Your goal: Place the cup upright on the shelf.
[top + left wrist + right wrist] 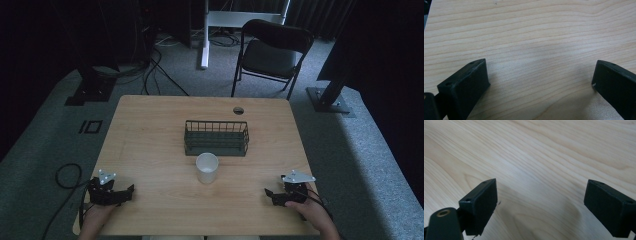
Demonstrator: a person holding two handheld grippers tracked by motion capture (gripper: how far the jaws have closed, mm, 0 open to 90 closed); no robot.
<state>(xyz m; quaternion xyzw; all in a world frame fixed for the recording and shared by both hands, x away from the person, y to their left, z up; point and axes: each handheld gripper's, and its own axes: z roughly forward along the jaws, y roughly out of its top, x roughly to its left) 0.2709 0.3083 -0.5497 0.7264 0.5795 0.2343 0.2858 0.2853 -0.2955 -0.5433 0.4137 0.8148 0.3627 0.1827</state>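
A white paper cup (207, 167) stands upright near the middle of the wooden table (150, 130). Just behind it sits a dark wire basket (216, 138), which looks empty. My left gripper (131, 190) rests at the table's front left corner, held by a hand, and points toward the centre. My right gripper (268, 193) rests at the front right, also pointing inward. In the left gripper view the left gripper (540, 75) has its jaws wide apart over bare wood. In the right gripper view the right gripper (540, 195) is likewise open over bare wood.
A round grommet hole (238, 110) is near the table's far edge. Behind the table stand a black folding chair (272, 50) and a white desk leg (204, 35). Cables (65, 175) trail on the grey carpet at left. Black stands (330, 95) flank the table.
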